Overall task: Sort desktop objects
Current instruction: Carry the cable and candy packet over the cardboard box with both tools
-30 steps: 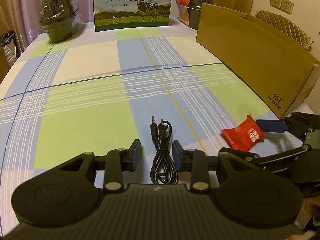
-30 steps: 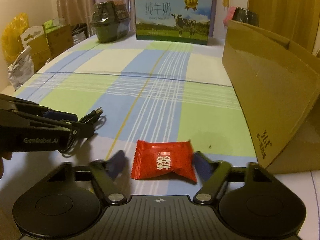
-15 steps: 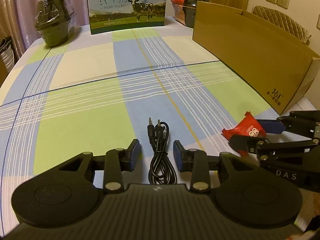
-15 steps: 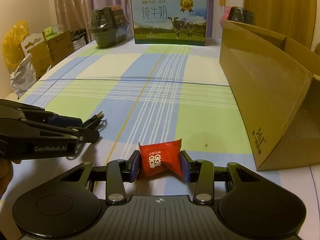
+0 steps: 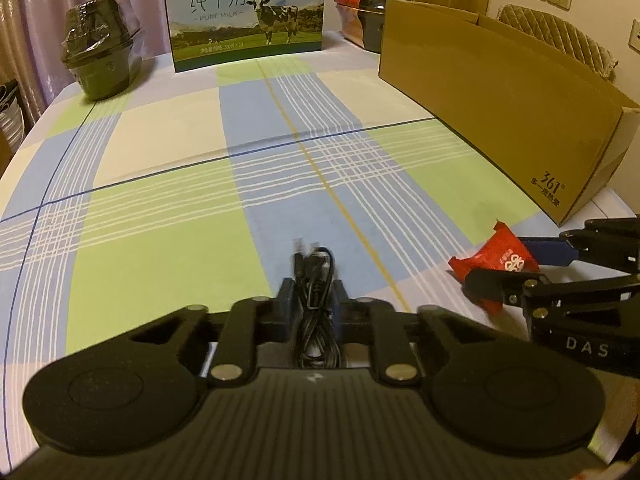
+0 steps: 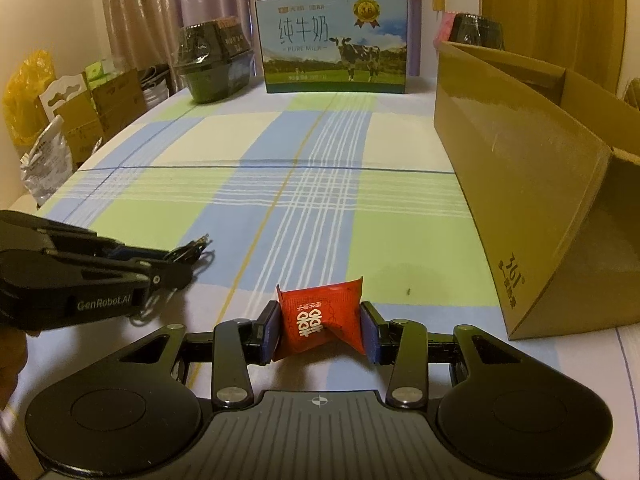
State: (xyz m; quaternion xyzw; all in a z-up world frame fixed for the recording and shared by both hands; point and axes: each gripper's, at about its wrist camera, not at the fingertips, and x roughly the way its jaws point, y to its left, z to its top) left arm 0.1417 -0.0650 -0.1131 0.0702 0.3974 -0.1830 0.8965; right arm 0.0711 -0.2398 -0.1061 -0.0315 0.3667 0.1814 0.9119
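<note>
A coiled black audio cable point(image 5: 314, 280) lies on the checked tablecloth, and my left gripper point(image 5: 313, 294) is shut on it, the plugs sticking out past the pads. From the right wrist view the same cable point(image 6: 192, 246) shows at the left gripper's tip. A red candy packet point(image 6: 320, 316) with white characters is squeezed between the blue pads of my right gripper point(image 6: 320, 330), which is shut on it just above the cloth. In the left wrist view that packet point(image 5: 496, 258) shows at the right, held in the right gripper's fingers.
An open brown cardboard box point(image 6: 532, 200) stands along the table's right side. At the far edge are a milk carton point(image 6: 334, 44) and two dark wrapped bowl packs point(image 6: 212, 66) point(image 5: 102, 62). Bags and small boxes point(image 6: 68, 120) sit beyond the left edge.
My left gripper has shut on the cable, which lay between open fingers before. My right gripper shut on the red packet, crumpling it narrower, and has tipped it up slightly.
</note>
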